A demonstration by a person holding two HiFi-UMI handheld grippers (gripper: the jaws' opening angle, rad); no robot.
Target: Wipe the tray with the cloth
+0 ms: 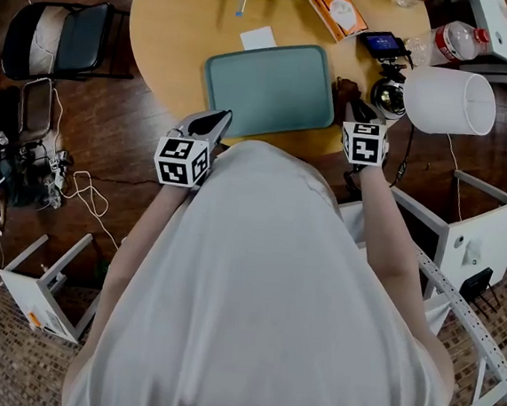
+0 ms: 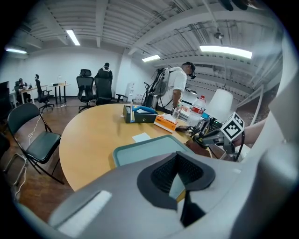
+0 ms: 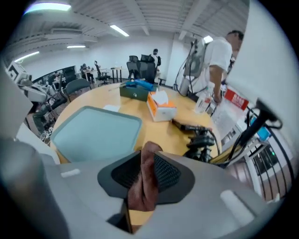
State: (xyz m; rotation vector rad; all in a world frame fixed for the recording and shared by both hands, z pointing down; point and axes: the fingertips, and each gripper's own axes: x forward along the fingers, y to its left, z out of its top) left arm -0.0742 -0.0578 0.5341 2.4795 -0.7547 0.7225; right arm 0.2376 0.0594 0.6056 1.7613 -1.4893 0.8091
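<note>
So the right gripper (image 3: 142, 179) is pinching the brown cloth (image 3: 148, 158) tight between its pads, with a bunched tuft sticking out past the tips. It's hovering just off the right edge of the teal tray (image 1: 269, 92), so the cloth isn't touching the tray yet. The tray is sitting flat on the round wooden table (image 1: 177, 21), near the person's edge, and it's looking bare. The left gripper (image 1: 219, 118) is hanging by the tray's near left corner with its fingers pressed together on nothing.

My take on doing this well: the wipe itself is only about to start. Only a small wad of cloth is poking out, so I'd tilt the right gripper down enough that fabric, not the hard jaw tips, is meeting the surface. I'd be starting at one rim and going in overlapping passes across. A light tray like that is probably going to slide on smooth wood, so resting the left gripper on the near rim to pin it seems smart. Also worth watching the black gear (image 1: 387, 93) and white lampshade (image 1: 449, 101) crowding the right side.
</note>
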